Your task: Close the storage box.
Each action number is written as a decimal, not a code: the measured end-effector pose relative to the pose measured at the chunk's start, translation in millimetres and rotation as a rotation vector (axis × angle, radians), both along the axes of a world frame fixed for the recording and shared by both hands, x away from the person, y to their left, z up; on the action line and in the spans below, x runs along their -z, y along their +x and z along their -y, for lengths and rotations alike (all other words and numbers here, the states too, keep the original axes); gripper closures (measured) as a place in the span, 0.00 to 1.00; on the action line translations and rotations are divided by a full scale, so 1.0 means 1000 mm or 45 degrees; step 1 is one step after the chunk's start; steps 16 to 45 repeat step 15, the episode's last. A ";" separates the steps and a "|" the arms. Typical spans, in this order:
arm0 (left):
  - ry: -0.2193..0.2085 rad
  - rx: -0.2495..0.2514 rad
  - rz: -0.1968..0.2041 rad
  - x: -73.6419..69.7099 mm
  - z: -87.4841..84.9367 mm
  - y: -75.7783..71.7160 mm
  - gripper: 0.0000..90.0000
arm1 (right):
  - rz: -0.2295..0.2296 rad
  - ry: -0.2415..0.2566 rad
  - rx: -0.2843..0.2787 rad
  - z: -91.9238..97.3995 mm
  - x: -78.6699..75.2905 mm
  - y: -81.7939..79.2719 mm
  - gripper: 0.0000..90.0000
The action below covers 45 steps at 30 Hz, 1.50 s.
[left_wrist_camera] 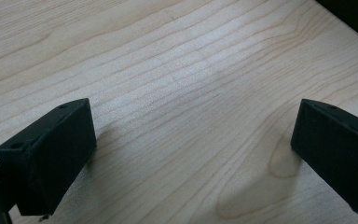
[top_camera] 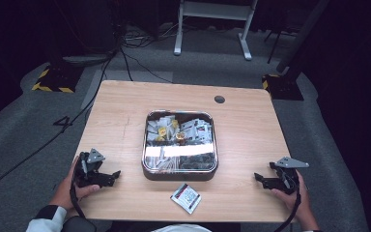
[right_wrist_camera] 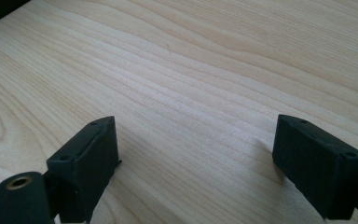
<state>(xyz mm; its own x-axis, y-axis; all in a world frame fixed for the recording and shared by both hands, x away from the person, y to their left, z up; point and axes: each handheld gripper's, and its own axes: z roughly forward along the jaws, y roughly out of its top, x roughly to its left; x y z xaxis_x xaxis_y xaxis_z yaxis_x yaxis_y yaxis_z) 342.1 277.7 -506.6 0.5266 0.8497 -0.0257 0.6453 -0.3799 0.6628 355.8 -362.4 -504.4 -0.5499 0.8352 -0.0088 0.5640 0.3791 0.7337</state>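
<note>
High view: your left tongs [top_camera: 115, 175] rest on the tabletop [top_camera: 121, 116] left of the metal tin [top_camera: 179, 173], jaws wide, empty | your right tongs [top_camera: 259, 178] rest right of it, jaws wide, empty | tin at tabletop centre, full of sachets | one loose sachet [top_camera: 186, 198] just in front of it, between both tongs

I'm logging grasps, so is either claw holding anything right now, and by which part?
Nothing is held. The left claw and right claw are both open, with bare light wooden table between their jaws.
</note>
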 end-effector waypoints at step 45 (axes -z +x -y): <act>0.004 0.007 0.000 0.000 0.000 0.002 0.00 | -0.001 0.000 -0.001 0.000 0.000 0.001 0.16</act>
